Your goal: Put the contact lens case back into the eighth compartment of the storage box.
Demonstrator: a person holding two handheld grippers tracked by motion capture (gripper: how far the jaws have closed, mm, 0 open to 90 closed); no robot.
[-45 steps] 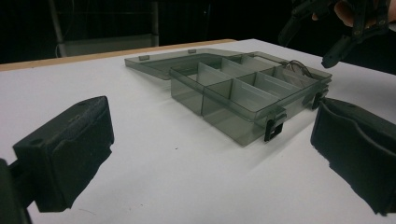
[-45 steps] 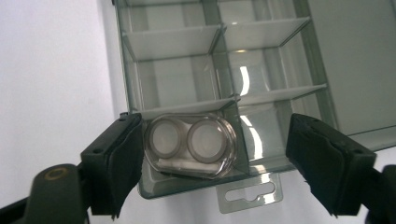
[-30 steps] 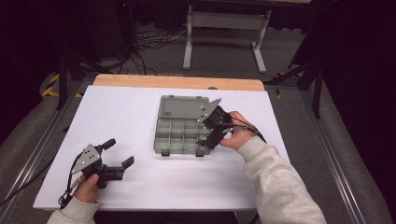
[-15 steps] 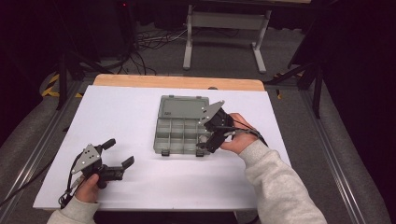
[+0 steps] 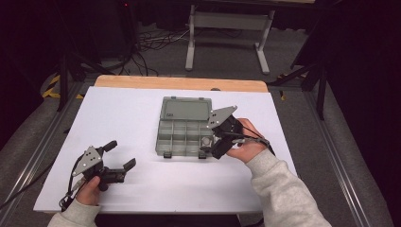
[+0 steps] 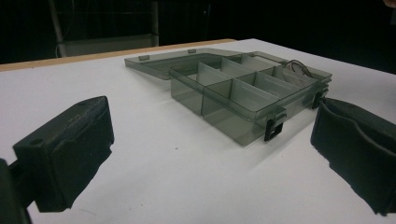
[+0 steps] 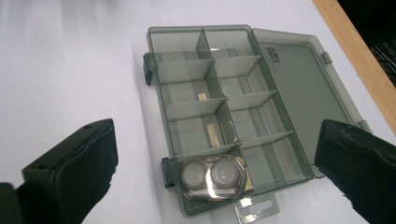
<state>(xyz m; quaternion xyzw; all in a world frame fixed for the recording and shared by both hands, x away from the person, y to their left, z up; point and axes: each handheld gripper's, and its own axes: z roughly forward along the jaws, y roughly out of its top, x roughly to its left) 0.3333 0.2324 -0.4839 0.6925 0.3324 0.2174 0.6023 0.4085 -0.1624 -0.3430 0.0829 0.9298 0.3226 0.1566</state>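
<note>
Smoke-grey translucent plastic makes up the compartment box (image 5: 185, 126), which lies open in the middle of the white table (image 5: 142, 113), its lid (image 5: 186, 109) folded flat on the far side; in the right gripper view the tray shows two rows of compartments parted by thin dividers, with black latches on the near edge; a clear blister pack (image 7: 212, 176) with two round domes sits in the end compartment nearest that camera, by the hang tab; a small pale piece (image 7: 203, 96) lies in a compartment farther along the same row; the right gripper (image 5: 215, 144) hovers over the right end of the box, just above the blister pack, its jaws having just been opening and now spread wide with nothing between them; the left gripper (image 5: 118, 158) rests low at the near left of the table, well apart from the box, pointing toward it, jaws likewise wide apart and empty
</note>
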